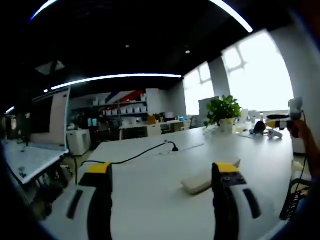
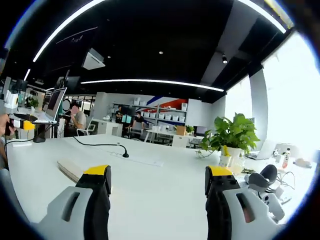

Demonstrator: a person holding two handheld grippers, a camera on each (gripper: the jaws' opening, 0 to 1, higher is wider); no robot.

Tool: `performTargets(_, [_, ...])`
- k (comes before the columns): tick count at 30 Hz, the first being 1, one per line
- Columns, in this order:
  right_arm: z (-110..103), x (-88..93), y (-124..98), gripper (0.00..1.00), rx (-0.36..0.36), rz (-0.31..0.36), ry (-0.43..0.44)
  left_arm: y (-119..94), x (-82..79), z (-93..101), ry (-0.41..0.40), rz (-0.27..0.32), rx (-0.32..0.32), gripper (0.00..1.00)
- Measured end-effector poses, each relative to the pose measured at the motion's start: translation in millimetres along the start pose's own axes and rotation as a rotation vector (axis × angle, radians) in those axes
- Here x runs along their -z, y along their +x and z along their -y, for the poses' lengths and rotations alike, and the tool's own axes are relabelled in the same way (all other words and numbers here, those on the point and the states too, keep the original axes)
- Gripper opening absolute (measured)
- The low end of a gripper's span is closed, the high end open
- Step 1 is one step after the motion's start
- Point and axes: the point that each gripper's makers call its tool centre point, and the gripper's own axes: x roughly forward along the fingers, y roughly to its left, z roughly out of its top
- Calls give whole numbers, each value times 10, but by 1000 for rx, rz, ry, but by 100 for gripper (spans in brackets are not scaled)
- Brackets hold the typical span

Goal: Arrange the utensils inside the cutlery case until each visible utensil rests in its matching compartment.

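A flat, pale beige oblong object [image 1: 200, 181], which may be the shut cutlery case, lies on the white table [image 1: 150, 200] just left of my left gripper's right jaw. My left gripper [image 1: 162, 175] is open with nothing between its yellow-tipped jaws. In the right gripper view the same beige object [image 2: 70, 169] lies left of my right gripper [image 2: 158, 175], which is also open and empty. Each gripper appears small at the edge of the other's view: the right gripper [image 1: 282, 121], held by a hand, and the left gripper [image 2: 20, 124].
A black cable [image 1: 145, 152] runs across the table to a plug. A potted plant [image 2: 230, 137] stands at the far side, with a white and black device [image 2: 262, 182] near it. An open laptop [image 1: 35, 150] sits at the left. A person [image 2: 77, 117] sits far back.
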Motion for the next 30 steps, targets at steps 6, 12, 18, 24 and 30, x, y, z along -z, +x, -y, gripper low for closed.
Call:
performTargets(6, [116, -83, -86, 80, 39, 16, -13, -68, -22, -26, 14, -15, -31, 85])
performTargets(12, [159, -100, -141, 80, 49, 22, -6, -112, -44, 26, 4, -14, -25, 85])
performTargets(18, [153, -114, -180, 80, 50, 26, -2, -166, -98, 82, 2, 1, -19, 85])
performTargets(24, [115, -189, -250, 79, 51, 45, -5, -205, -152, 115, -2, 18, -6, 84])
performTargets(30, [171, -211, -291, 79, 68, 50, -3, -203, -181, 149, 0, 27, -2, 84])
